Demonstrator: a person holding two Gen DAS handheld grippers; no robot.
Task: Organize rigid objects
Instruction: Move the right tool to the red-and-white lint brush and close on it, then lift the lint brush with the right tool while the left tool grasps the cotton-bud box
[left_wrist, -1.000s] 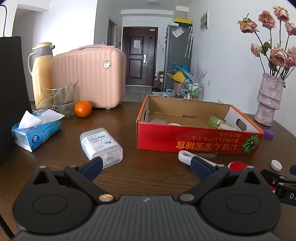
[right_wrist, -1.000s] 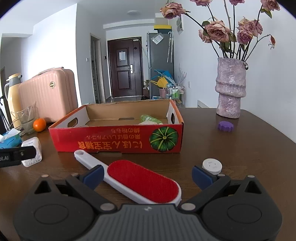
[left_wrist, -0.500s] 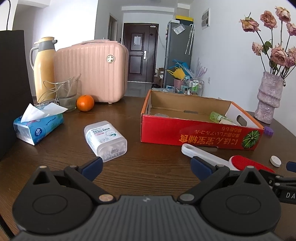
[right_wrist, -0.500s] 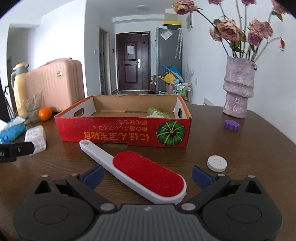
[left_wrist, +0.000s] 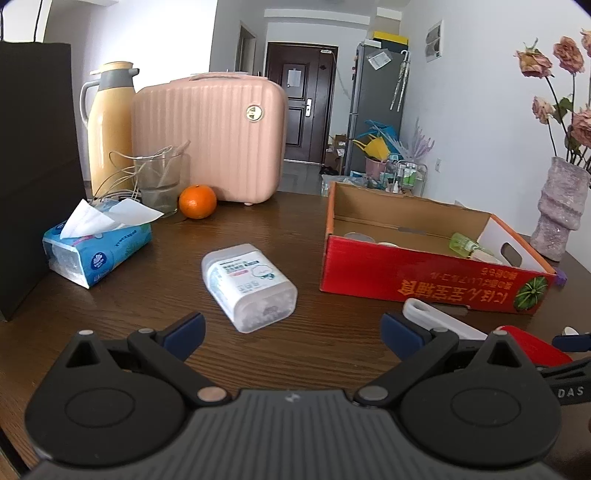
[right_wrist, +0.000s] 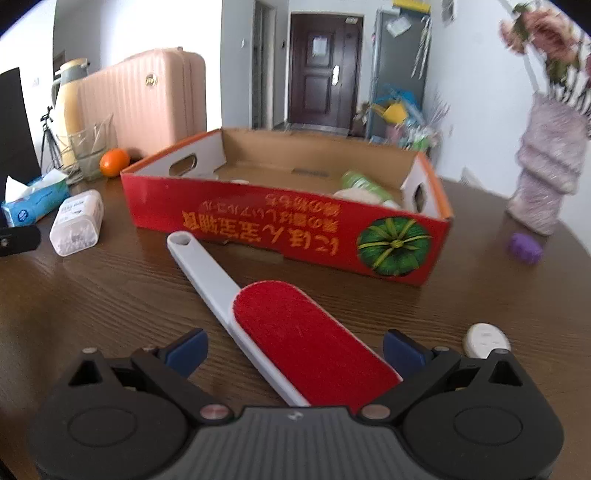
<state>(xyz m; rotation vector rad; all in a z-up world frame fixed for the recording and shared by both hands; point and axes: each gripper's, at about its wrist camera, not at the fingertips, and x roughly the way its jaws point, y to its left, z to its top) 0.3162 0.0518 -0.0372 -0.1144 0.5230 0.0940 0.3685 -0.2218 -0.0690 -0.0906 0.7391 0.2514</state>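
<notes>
Red lint brush (right_wrist: 288, 325) btwn right gripper (right_wrist: 291, 349) spread fingers (right_wrist: 186, 349), left gripper (left_wrist: 291, 332) spread too

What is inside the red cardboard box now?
Inside the red cardboard box lie a green bottle and a whitish object beside it, near the right end. The front wall hides most of the floor, so other items may lie there unseen.

A: Any writing you can make out?

B: White letters "DAS" on the right gripper (left_wrist: 569, 373), at the left view's right edge.

A: And the red box (right_wrist: 288, 225)?

B: Orange characters along its front wall, upside down, beside a green pumpkin picture; unreadable to me.
</notes>
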